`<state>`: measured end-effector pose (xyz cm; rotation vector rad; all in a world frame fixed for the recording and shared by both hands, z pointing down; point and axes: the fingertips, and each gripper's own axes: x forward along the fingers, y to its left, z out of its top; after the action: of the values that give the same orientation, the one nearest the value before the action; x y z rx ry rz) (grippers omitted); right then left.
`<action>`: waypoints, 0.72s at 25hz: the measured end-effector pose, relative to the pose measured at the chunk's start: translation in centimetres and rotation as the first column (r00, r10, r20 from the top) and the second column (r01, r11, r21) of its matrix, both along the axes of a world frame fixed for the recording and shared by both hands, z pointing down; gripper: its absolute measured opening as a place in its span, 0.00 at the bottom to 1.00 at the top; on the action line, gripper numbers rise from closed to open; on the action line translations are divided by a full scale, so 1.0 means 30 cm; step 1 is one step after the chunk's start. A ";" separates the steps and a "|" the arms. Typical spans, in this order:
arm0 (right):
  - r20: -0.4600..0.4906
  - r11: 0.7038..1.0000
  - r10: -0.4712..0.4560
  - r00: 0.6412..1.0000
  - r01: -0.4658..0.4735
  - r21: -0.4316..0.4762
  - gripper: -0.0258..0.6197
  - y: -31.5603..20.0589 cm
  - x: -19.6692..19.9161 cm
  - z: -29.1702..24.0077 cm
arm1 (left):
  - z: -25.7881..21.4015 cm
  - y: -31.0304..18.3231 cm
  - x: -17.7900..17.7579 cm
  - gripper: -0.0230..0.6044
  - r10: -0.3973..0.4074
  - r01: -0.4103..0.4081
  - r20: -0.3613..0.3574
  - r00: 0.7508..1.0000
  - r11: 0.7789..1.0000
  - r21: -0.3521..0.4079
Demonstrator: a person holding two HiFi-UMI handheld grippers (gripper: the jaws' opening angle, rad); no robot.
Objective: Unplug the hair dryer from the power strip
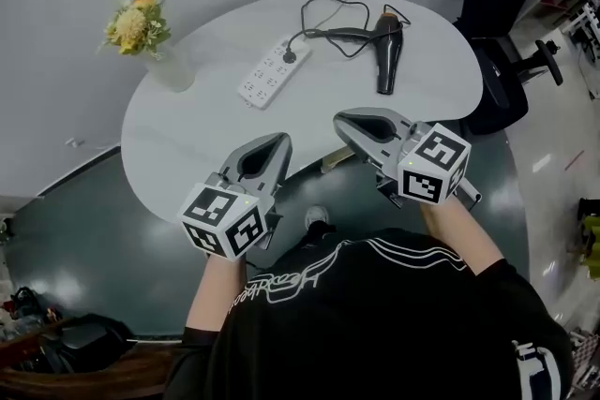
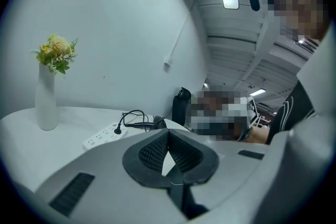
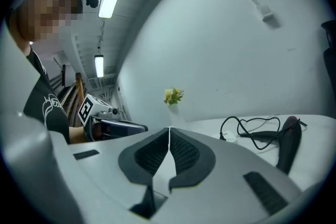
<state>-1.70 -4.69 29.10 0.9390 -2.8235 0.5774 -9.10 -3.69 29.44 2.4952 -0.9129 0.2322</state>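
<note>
A white power strip (image 1: pixel 265 70) lies on the far part of the white table (image 1: pixel 187 140), with a black plug (image 1: pixel 289 56) in it. The plug's looped black cord (image 1: pixel 333 14) runs to the black hair dryer (image 1: pixel 387 51), which lies flat to the right. Both grippers hover over the table's near edge, well short of the strip. My left gripper (image 1: pixel 284 139) is shut and holds nothing. My right gripper (image 1: pixel 339 119) is also shut and empty. The left gripper view shows the left gripper (image 2: pixel 168 132) with the strip (image 2: pixel 102 136) beyond; the right gripper view shows the right gripper (image 3: pixel 169 128), the dryer (image 3: pixel 287 147) beyond.
A white vase (image 1: pixel 173 70) with yellow flowers (image 1: pixel 137 23) stands at the table's far left. A black office chair (image 1: pixel 502 9) sits to the right of the table. Dark floor surrounds the table, with clutter at the lower left (image 1: pixel 56 333).
</note>
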 end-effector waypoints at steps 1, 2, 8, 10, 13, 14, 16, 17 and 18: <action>-0.005 1.000 0.012 1.000 -0.012 0.001 0.04 -0.033 -0.008 0.013 | 0.014 -0.036 -0.016 0.04 -0.001 0.001 0.004 1.000 1.000 -0.004; -0.015 1.000 0.021 1.000 -0.021 -0.002 0.04 -0.062 -0.014 0.028 | 0.027 -0.069 -0.031 0.04 -0.005 0.005 0.008 1.000 1.000 -0.006; -0.093 0.999 0.048 0.995 -0.050 -0.021 0.04 -0.163 -0.017 0.141 | 0.111 -0.188 -0.069 0.04 -0.034 0.035 0.019 0.999 0.999 -0.034; -0.103 0.998 0.045 0.994 -0.049 -0.032 0.04 -0.195 -0.019 0.176 | 0.148 -0.220 -0.072 0.04 -0.030 0.032 0.043 0.999 0.999 -0.043; -0.106 0.998 0.037 0.994 -0.043 -0.054 0.04 -0.242 -0.031 0.225 | 0.211 -0.268 -0.084 0.04 -0.027 0.032 0.092 0.995 0.998 -0.054; -0.107 0.997 0.032 0.994 -0.039 -0.062 0.04 -0.252 -0.037 0.240 | 0.233 -0.282 -0.090 0.04 -0.028 0.034 0.113 0.993 0.998 -0.056; -0.110 0.996 0.021 0.994 -0.030 -0.081 0.04 -0.273 -0.044 0.273 | 0.277 -0.312 -0.103 0.04 -0.030 0.040 0.154 0.988 0.997 -0.063; -0.111 0.995 0.015 0.994 -0.026 -0.092 0.04 -0.288 -0.047 0.289 | 0.300 -0.333 -0.109 0.04 -0.032 0.045 0.172 0.985 0.997 -0.068; -0.113 0.994 0.010 0.994 -0.021 -0.103 0.04 -0.306 -0.048 0.305 | 0.324 -0.358 -0.115 0.05 -0.034 0.049 0.188 0.981 0.996 -0.072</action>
<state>-3.14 -13.88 38.25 0.9441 -2.6612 0.6453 -12.55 -14.43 39.15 2.4110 -1.0093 0.4859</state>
